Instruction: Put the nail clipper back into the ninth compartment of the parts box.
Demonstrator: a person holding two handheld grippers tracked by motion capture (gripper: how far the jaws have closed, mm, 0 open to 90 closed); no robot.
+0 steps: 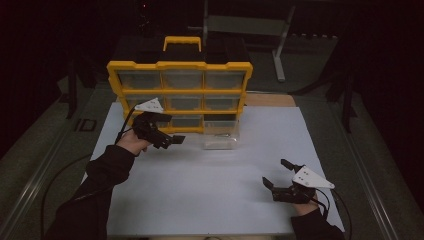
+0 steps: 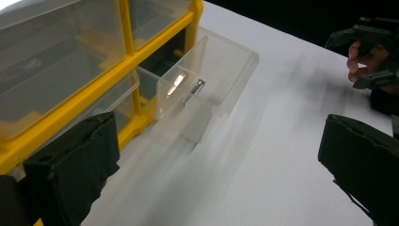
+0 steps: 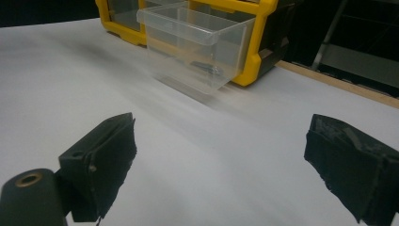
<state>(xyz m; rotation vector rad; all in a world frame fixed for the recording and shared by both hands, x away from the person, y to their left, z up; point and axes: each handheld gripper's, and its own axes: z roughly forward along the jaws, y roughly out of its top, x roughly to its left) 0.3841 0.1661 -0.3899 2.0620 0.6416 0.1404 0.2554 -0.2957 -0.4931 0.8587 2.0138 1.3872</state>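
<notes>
A yellow organizer (image 1: 180,66) with several clear drawers stands upright at the back of the white table sheet (image 1: 210,195). Its bottom right drawer (image 1: 220,139) is pulled out; a small metal piece (image 2: 194,90) lies inside it. My left gripper (image 1: 176,140) hovers just left of that drawer, open, with nothing between its jaws (image 2: 216,174). My right gripper (image 1: 276,172) is low over the front right of the sheet, open and empty (image 3: 221,160), pointing toward the pulled-out drawer (image 3: 197,42). The organizer (image 2: 141,52) fills the upper left of the left gripper view.
A yellow carry handle (image 1: 182,43) sticks up behind the organizer. A wooden strip (image 1: 270,100) borders the sheet's back right. A metal stand (image 1: 280,50) rises in the dark beyond. The person's other hand and gripper (image 2: 371,52) show across the sheet.
</notes>
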